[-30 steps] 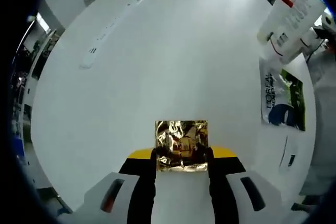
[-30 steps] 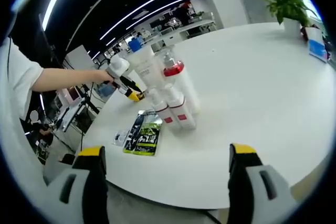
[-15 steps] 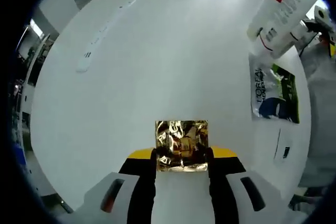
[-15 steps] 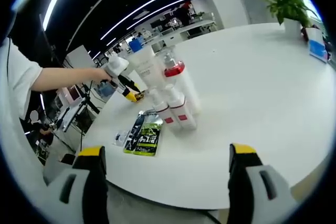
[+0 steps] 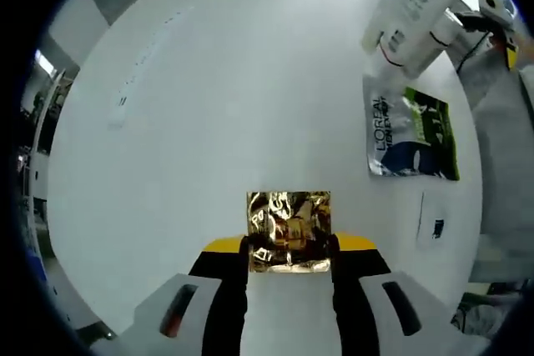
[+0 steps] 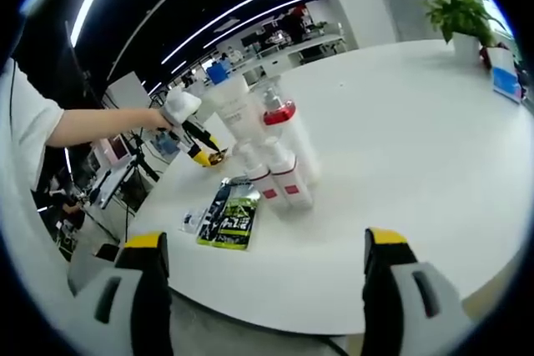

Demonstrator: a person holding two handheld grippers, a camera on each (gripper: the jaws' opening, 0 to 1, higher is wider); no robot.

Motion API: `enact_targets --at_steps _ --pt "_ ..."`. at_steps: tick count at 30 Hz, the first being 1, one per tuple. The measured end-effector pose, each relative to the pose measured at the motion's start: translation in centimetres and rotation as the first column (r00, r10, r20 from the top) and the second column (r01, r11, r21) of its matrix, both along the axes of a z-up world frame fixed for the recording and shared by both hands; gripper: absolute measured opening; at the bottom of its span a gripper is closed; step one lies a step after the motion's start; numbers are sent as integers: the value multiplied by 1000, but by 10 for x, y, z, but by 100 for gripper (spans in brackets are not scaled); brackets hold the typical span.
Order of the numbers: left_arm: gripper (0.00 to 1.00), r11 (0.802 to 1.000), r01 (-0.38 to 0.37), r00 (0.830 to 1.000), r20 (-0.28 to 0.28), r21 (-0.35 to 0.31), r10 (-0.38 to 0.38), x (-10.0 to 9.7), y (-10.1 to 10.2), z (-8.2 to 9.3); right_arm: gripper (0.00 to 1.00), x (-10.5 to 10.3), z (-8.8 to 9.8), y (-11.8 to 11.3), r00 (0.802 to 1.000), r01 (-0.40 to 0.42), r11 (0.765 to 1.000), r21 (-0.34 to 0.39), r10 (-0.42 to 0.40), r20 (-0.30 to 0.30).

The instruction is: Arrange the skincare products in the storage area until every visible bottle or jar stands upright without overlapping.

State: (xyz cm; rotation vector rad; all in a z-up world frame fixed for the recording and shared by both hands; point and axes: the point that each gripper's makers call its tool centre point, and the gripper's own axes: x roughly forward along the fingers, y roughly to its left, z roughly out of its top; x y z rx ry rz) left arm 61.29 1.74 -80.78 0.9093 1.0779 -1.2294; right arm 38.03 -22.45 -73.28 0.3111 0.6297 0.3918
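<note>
Two claws are in our hands. Our left claw [image 5: 289,252] is closed on a shiny gold packet [image 5: 289,231], squeezed between its two black jaws above the white counter [image 5: 217,106]. Far ahead of this claw and off to its right, a group of white bottles [image 5: 413,10] stands upright and close together. Nearer to the claw than the bottles, a flat green and white sachet [image 5: 410,135] lies on the counter, just below the bottles. A small white packet [image 5: 435,224] lies near the sachet, closer to us. Far ahead to the left, we see a long pale strip [image 5: 138,68] lying flat.

Our right claw [image 6: 260,277] is wide open and holds nothing. Ahead of it, between its jaws, the bottles [image 6: 267,152] stand together on the counter [image 6: 400,139]; one has a red band near its top. The sachet [image 6: 231,216] lies flat just to their left. Past the bottles we see the left claw [image 6: 200,149] with the gold packet, held by a hand [image 6: 158,120]. Far ahead to the right stands a green plant [image 6: 458,7].
</note>
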Motion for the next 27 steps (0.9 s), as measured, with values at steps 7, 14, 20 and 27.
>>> enact_targets --at_steps 7,14,20,27 --pt "36 999 37 999 -1 15 -37 -15 1 0 98 0 2 0 1000 -4 1000 -1 4 9" --pt "36 998 61 998 -18 10 -61 -36 -1 -3 98 0 3 1 1000 -8 1000 -1 9 18" --pt "36 997 73 997 -28 4 -73 -52 -3 -6 98 0 3 2 1000 -16 1000 1 16 21" --pt "36 995 97 994 -44 7 -97 -72 -5 -11 98 -1 3 2 1000 -17 1000 1 17 23"
